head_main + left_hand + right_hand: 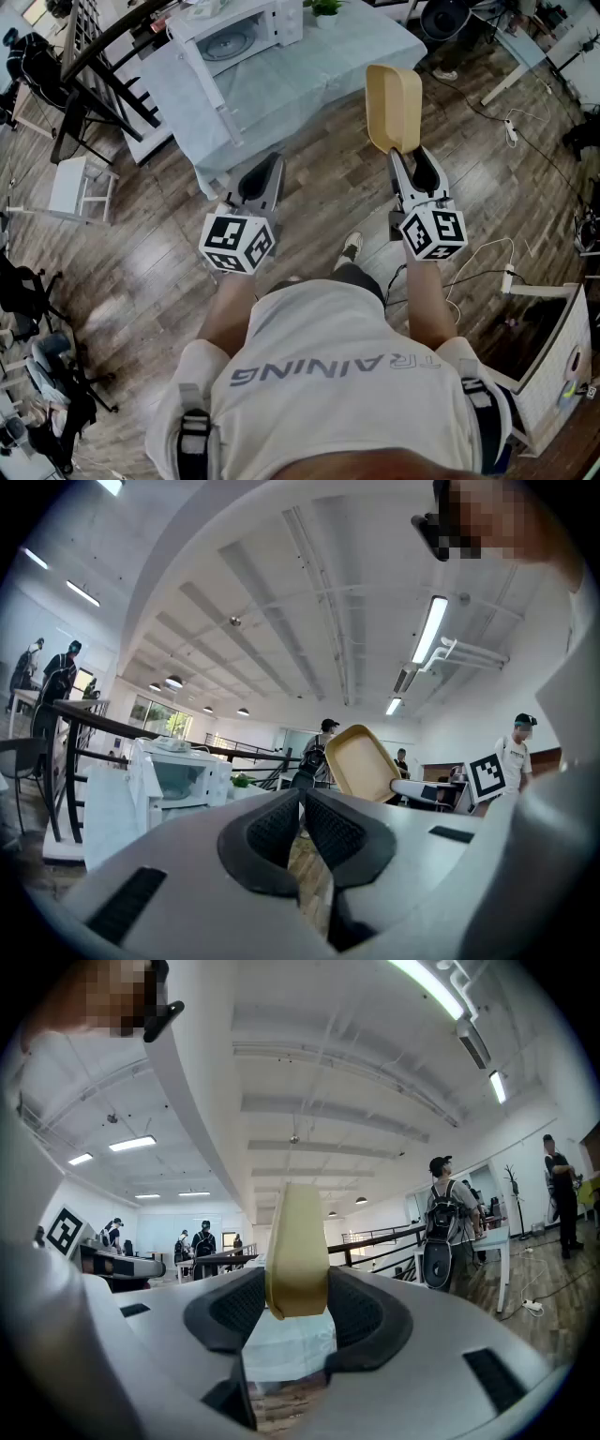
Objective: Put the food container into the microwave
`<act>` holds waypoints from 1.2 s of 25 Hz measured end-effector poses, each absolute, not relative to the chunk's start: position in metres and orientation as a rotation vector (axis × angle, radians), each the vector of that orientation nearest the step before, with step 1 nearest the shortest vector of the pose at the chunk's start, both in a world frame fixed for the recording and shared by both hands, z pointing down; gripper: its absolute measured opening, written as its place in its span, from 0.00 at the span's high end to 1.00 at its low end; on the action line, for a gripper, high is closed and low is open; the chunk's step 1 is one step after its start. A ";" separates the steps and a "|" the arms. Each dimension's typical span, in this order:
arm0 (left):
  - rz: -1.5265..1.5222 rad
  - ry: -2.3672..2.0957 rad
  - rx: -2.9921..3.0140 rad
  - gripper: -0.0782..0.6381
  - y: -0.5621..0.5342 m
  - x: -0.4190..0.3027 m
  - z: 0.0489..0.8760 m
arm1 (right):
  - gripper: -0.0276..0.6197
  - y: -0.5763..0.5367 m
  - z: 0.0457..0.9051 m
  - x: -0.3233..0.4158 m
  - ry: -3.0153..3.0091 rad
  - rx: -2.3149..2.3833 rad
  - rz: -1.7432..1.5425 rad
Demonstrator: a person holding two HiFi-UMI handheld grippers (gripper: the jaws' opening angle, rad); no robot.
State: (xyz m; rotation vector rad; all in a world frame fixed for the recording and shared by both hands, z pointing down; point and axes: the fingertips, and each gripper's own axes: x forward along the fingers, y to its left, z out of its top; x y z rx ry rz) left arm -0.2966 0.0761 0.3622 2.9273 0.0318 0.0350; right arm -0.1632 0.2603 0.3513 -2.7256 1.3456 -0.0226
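One food container [394, 105] stands upright, pinched by the right hand-held gripper [405, 156]; the microwave [239, 33] lies beyond it and leftward on the table [319, 75], nearer the pressed-together left hand-held gripper [270, 169].

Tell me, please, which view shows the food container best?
The head view: the whole food container stands on edge in the right gripper. The left gripper view shows its hollow face smaller; the right gripper view only its clamped rim.

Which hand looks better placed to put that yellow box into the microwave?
Right. The right hand-held gripper clamps the food container, while the left hand-held gripper is shut on nothing. The microwave stands open on the table ahead.
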 end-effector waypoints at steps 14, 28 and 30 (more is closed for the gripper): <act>0.065 0.039 2.906 0.82 0.069 -0.291 0.371 | 0.61 0.250 0.360 -0.159 1.352 -2.711 -0.055; 0.098 0.029 2.895 0.82 0.058 -0.246 0.378 | 0.61 0.237 0.365 -0.113 1.376 -2.660 -0.098; 0.100 0.018 2.896 0.82 0.058 -0.231 0.376 | 0.61 0.235 0.364 -0.096 1.391 -2.647 -0.104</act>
